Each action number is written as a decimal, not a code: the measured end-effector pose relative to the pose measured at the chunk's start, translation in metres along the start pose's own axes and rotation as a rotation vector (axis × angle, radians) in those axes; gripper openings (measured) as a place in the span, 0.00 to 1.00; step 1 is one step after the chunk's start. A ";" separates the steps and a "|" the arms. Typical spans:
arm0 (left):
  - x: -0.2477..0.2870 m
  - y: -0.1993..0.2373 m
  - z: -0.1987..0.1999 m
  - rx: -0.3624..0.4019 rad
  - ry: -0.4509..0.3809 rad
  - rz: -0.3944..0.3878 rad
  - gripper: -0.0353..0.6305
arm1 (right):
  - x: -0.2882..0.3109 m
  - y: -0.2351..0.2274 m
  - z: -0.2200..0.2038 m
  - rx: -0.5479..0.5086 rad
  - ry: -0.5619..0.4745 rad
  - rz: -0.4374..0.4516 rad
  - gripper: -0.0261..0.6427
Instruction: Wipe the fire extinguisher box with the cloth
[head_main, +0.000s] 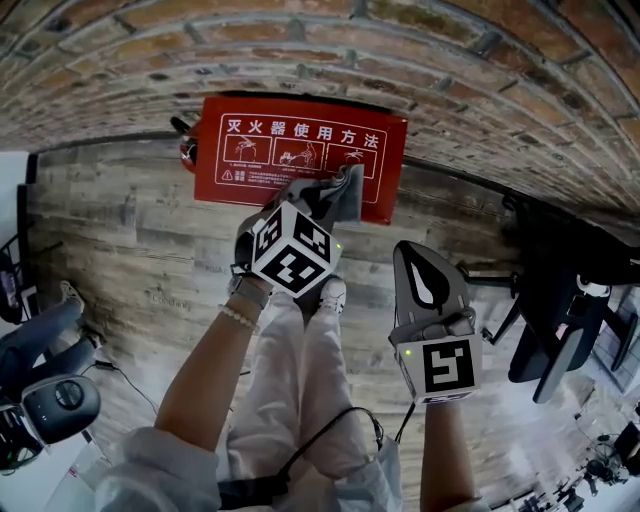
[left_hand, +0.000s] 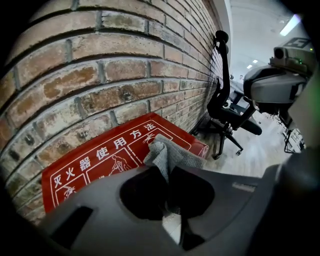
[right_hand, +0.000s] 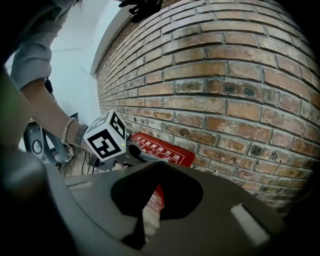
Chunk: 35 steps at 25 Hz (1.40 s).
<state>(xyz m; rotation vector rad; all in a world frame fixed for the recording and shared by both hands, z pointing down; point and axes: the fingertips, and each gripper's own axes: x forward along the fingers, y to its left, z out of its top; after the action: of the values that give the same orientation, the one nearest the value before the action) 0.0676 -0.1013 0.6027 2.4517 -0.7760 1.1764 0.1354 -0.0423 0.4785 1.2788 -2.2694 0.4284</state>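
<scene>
Left gripper view shows the left gripper (left_hand: 167, 180) clenched on a bunched grey cloth (left_hand: 167, 152), a fold of which sticks out past the jaw tips toward the red fire extinguisher box (left_hand: 100, 162). Whether the fabric already presses on the lid or hangs just above it cannot be told. From the head view, the box lies straight ahead of this gripper, flat on the wooden floor (head_main: 130, 260) at the foot of the brick wall (head_main: 400, 60). Its long axis runs left to right along the wall, and the cloth sits over the right part of the printed lid. Most of the lid therefore stretches away to the left, so a sweep that way along the length looks like the natural stroke. The right gripper (head_main: 420, 270) is pulled back, nearer the person and beside the box's right end, its jaws closed together on nothing. The left one is clearly nearer the work. An office chair (left_hand: 225, 110) stands further along the wall.
</scene>
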 end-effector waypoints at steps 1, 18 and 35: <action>-0.002 0.003 -0.002 -0.004 -0.001 0.004 0.07 | 0.002 0.003 0.001 0.000 0.006 0.003 0.05; -0.046 0.067 -0.056 -0.065 0.014 0.092 0.08 | 0.038 0.057 0.025 -0.065 0.014 0.078 0.05; -0.097 0.133 -0.116 -0.152 0.014 0.196 0.08 | 0.068 0.115 0.050 -0.103 0.009 0.130 0.05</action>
<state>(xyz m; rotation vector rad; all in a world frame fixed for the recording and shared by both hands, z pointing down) -0.1327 -0.1188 0.6030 2.2827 -1.0807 1.1527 -0.0061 -0.0562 0.4721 1.0814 -2.3426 0.3570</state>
